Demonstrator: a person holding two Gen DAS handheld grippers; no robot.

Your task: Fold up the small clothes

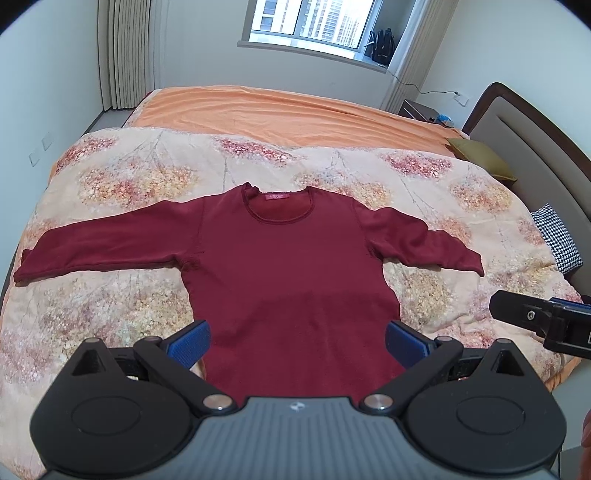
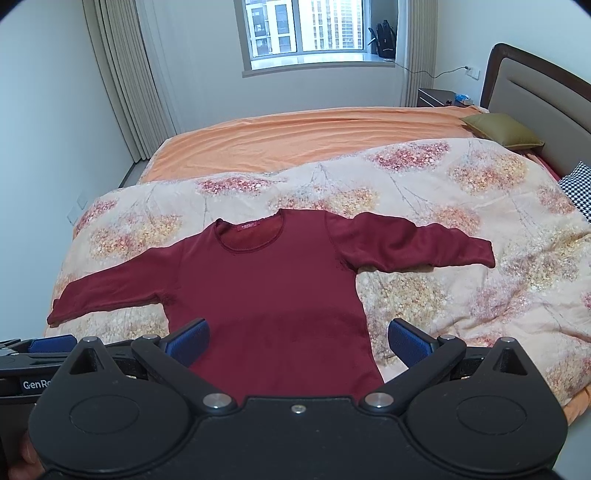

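Bedroom with pale walls, a window [image 2: 306, 29] at the far side and long curtains [image 2: 122, 85] beside it. Bed [image 1: 280, 110] under an orange sheet, floral quilt [image 2: 461, 295] spread over the near half as a soft, broad folding surface. Olive cushion [image 2: 502, 129] and a houndstooth pillow [image 2: 580, 184] pushed up near the headboard [image 2: 535, 88], well apart from the working area.

Dark red long-sleeved top [image 1: 288, 273] laid flat on the quilt, front up, neckline away from the cameras, hem nearest. Both sleeves spread out sideways, left sleeve [image 1: 96, 251] nearly straight, right sleeve [image 2: 417, 243] slightly rumpled near the shoulder. Pink neck label [image 1: 277, 196] showing inside the collar. Spread this way, presumably, so that seams and edges are easy to find for the first fold.

Left claw [image 1: 295, 343] wide open, blue pads on either side of the lower body of the top, holding nothing, raised above the cloth rather than touching it as far as can be told. Right claw [image 2: 299, 341] equally wide open and empty, likewise framing the hem region, its tip also visible at the right edge of the left wrist view. Both held side by side at the near edge of the bed, probably lining up before reaching for a sleeve or side edge.

Folding not yet begun, judging from the flat, fully spread garment.
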